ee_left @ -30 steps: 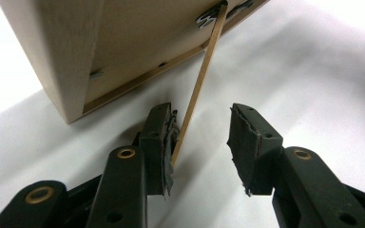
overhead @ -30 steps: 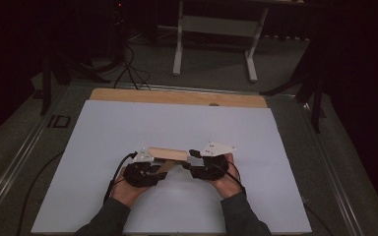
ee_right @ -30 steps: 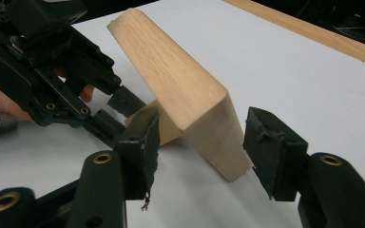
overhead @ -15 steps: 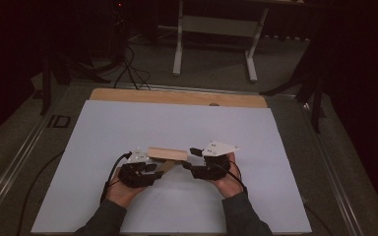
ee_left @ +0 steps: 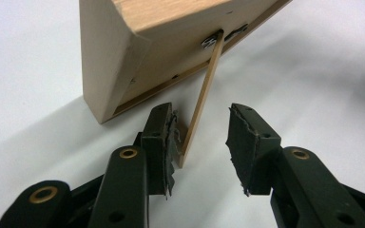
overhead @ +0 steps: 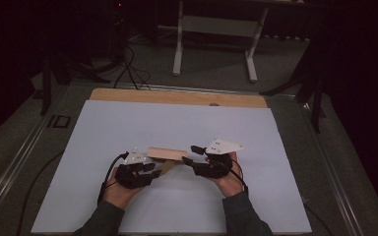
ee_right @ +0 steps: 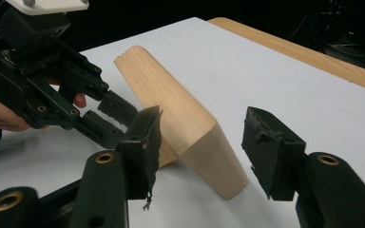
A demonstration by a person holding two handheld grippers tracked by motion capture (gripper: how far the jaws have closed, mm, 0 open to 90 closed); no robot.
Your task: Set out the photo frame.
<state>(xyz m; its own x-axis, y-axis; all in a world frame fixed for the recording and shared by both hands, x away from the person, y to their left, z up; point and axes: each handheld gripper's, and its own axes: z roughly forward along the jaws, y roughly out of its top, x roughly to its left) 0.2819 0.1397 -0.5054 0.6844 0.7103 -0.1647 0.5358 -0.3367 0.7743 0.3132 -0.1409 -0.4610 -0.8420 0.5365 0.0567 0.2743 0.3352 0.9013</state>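
Observation:
A light wooden picture frame (overhead: 166, 154) stands tilted on the white sheet, propped on a thin wooden back leg (ee_left: 204, 95). My left gripper (overhead: 155, 169) reaches in at the frame's left end. In the left gripper view the frame (ee_left: 123, 57) rises above my left gripper (ee_left: 202, 137), and the leg leans on one pad with a gap to the other. These jaws have just been closing. My right gripper (overhead: 189, 155) is at the frame's right end. Its jaws (ee_right: 204, 142) straddle the frame's corner (ee_right: 171, 99) without pressing, and they too have just been closing. The left gripper (ee_right: 111, 116) shows beyond.
A white sheet (overhead: 177, 123) covers the table, with a strip of bare wood (overhead: 177, 97) along the far edge. Beyond it a white metal stand (overhead: 216, 29) and cables (overhead: 128, 69) sit on the dark floor. Cables trail from both grippers toward the person.
Both hands stay at the frame's two ends. The left gripper has turned slightly, so its grey top plate now shows.

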